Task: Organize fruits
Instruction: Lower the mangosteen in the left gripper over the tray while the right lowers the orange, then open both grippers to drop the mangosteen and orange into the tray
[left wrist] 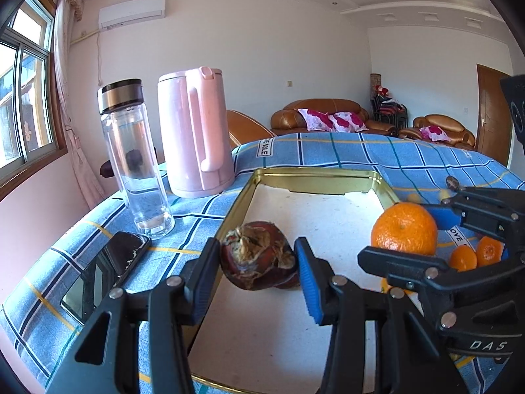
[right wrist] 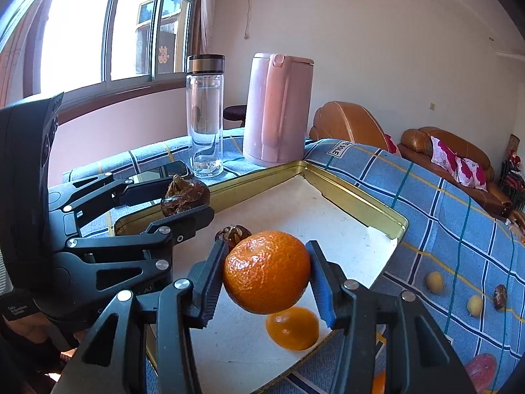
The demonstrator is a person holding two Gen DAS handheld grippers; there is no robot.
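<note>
My left gripper (left wrist: 256,245) is shut on a brown, husky chestnut-like fruit (left wrist: 256,259), held just over the left rim of a gold-rimmed tray (left wrist: 315,175) with a white floor. My right gripper (right wrist: 266,247) is shut on a large orange (right wrist: 267,271) above the tray (right wrist: 354,197). In the right wrist view the left gripper (right wrist: 187,198) with its brown fruit (right wrist: 185,197) sits to the left. On the tray floor lie another brown fruit (right wrist: 233,233) and a smaller orange (right wrist: 292,328). The left wrist view shows the right gripper (left wrist: 402,234) and the large orange (left wrist: 405,228).
A glass bottle (left wrist: 134,161), a pink kettle (left wrist: 195,134) and a phone (left wrist: 126,252) stand left of the tray on the blue checked cloth. Two small oranges (left wrist: 462,257) lie at the right. Two yellow fruits (right wrist: 434,282) and a brown one (right wrist: 499,296) lie on the cloth.
</note>
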